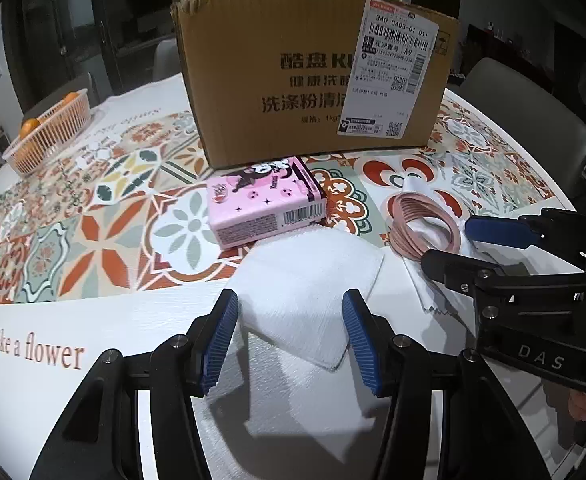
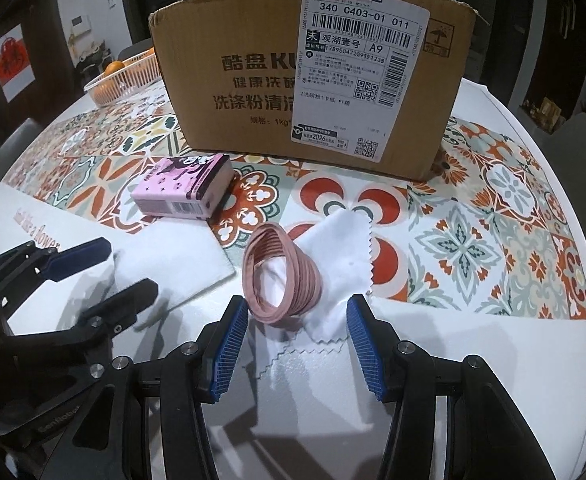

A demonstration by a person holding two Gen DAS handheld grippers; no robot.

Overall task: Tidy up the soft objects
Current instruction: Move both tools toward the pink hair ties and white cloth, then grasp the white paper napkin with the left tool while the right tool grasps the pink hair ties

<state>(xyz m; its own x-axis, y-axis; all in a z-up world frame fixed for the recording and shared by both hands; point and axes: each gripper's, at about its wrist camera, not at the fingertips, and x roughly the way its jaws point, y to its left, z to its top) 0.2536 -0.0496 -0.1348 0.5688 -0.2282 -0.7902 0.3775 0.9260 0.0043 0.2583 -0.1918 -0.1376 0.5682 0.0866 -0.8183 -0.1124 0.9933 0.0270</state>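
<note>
My left gripper (image 1: 291,340) is open, its blue pads either side of a folded white towel (image 1: 305,280) flat on the table. My right gripper (image 2: 297,344) is open just short of a pink coiled band (image 2: 283,276) standing on a white zigzag-edged cloth (image 2: 333,248). A pink tissue pack (image 1: 263,200) lies in front of a tall cardboard box (image 1: 313,76). The right gripper shows in the left wrist view (image 1: 453,244) beside the band (image 1: 421,224). The left gripper shows in the right wrist view (image 2: 105,268), over the towel (image 2: 181,256). The pack (image 2: 181,190) and box (image 2: 313,72) show there too.
A round table with a patterned tile cloth (image 1: 93,208) carries everything. An orange basket with oranges (image 1: 49,132) stands at the far left. Grey chairs (image 1: 533,120) stand around the table's far edge.
</note>
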